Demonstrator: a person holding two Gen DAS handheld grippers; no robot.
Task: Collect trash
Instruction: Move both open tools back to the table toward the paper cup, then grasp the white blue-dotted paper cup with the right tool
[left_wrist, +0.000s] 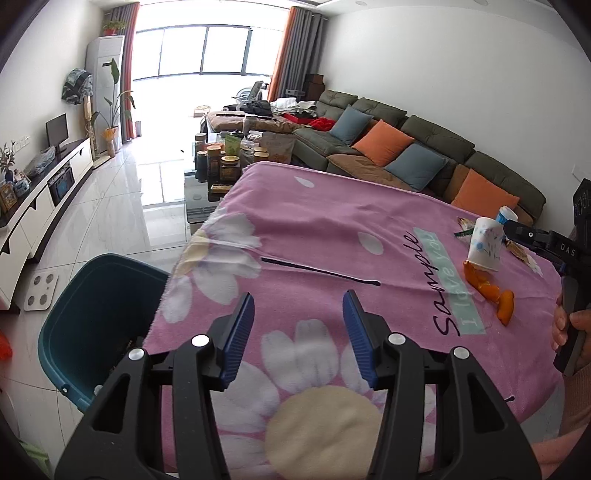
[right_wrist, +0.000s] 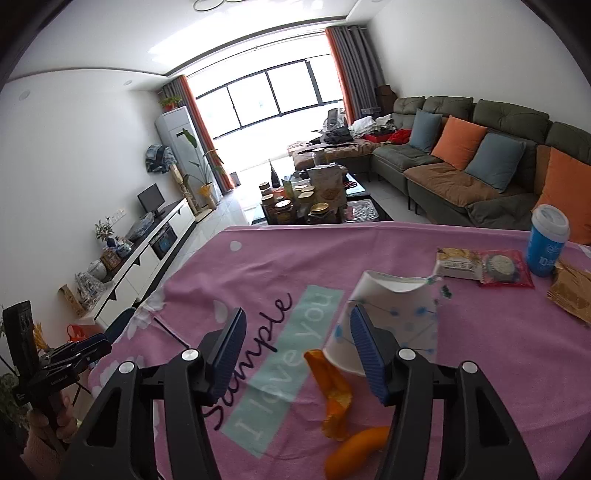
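Observation:
A pink flowered cloth (left_wrist: 325, 229) (right_wrist: 229, 280) covers the table. On it a crushed white paper cup (left_wrist: 484, 243) (right_wrist: 391, 314) stands upside down beside orange peels (left_wrist: 493, 293) (right_wrist: 334, 395). Snack wrappers (right_wrist: 480, 264) and a blue lidded cup (right_wrist: 546, 240) lie farther right. My left gripper (left_wrist: 298, 306) is open over bare cloth, well left of the cup, with nothing between its fingers. My right gripper (right_wrist: 297, 328) is open just above the peels; its right finger overlaps the cup, no grip visible. A teal bin (left_wrist: 96, 314) stands at the table's left edge.
A black stick (left_wrist: 319, 272) lies on the cloth. Beyond the table is a low glass table crowded with jars (right_wrist: 295, 206), a green sofa with cushions (right_wrist: 461, 155) on the right, and a white TV cabinet (left_wrist: 44, 192) on the left. A hand (left_wrist: 569, 328) holds the right gripper.

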